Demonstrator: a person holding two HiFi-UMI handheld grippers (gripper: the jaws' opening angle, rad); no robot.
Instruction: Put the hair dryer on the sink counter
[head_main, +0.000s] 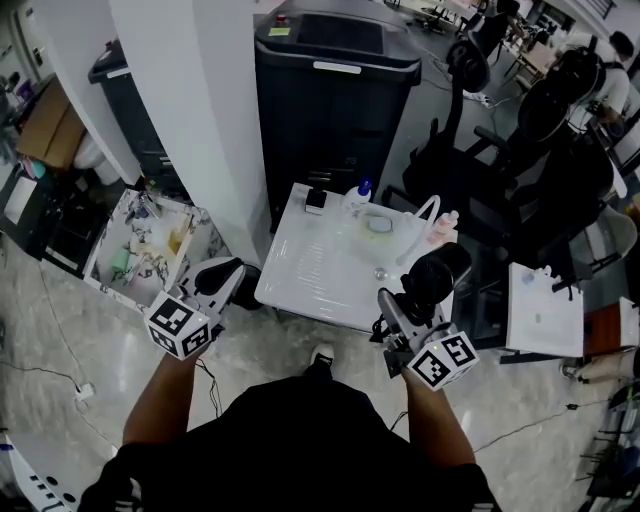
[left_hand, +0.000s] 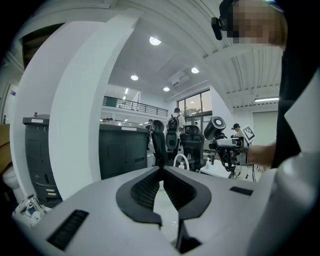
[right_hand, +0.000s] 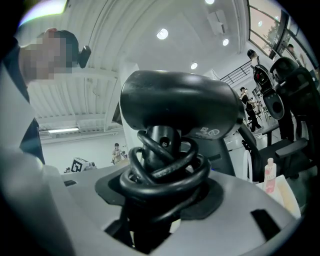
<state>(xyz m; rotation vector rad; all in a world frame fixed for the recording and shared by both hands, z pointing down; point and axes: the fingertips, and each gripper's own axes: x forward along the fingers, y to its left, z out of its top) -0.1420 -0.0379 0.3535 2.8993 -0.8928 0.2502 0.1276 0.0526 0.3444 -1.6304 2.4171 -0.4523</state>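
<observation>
The black hair dryer (head_main: 437, 274) stands upright in my right gripper (head_main: 402, 312), which is shut on its handle at the right front corner of the white sink counter (head_main: 320, 275). In the right gripper view the dryer's head (right_hand: 180, 107) fills the middle, and its black cord (right_hand: 165, 172) is coiled round the handle just above my right gripper (right_hand: 162, 187). My left gripper (head_main: 218, 280) hovers off the counter's left edge, shut and empty. In the left gripper view its tips meet at my left gripper (left_hand: 161, 171), and the hair dryer (left_hand: 216, 127) shows far off to the right.
A tall black machine (head_main: 335, 90) stands behind the counter, beside a white pillar (head_main: 190, 100). A white faucet (head_main: 420, 215), a blue-capped bottle (head_main: 358, 195) and a pink bottle (head_main: 446, 226) sit at the counter's back. A cluttered box (head_main: 145, 245) lies left; office chairs (head_main: 530, 170) stand right.
</observation>
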